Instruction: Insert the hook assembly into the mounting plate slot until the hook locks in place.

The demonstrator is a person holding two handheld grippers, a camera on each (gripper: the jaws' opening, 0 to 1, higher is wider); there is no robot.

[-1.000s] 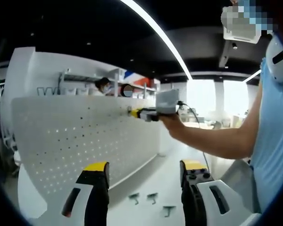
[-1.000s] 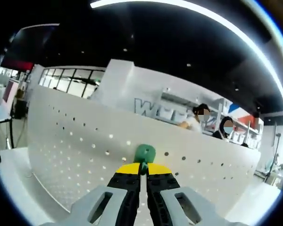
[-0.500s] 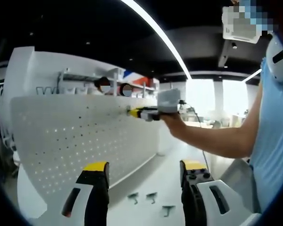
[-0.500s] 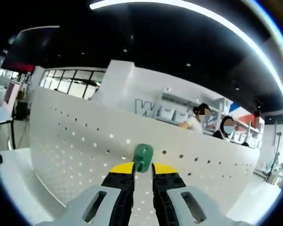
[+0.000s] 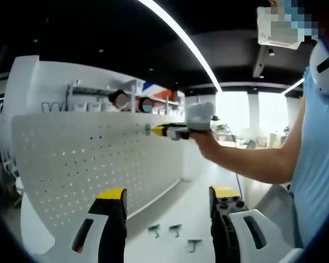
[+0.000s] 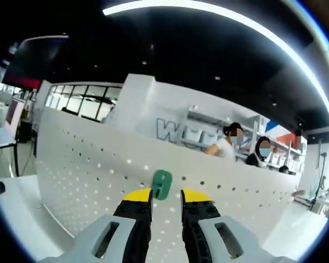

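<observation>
A green hook sits against the white perforated mounting plate, near its top edge. My right gripper is open just short of it, a yellow-tipped jaw on either side and neither touching it. In the left gripper view the right gripper is held by a person's hand at the plate, with the green hook at its tips. My left gripper stands open and low, holding nothing.
Three spare hooks lie on the white table in front of the plate. The person's arm and light blue shirt take up the right side. People sit behind the plate by shelves.
My right gripper has opened and let go of the green hook, which stays on the plate. It has drawn back slightly. The left gripper has not moved.
</observation>
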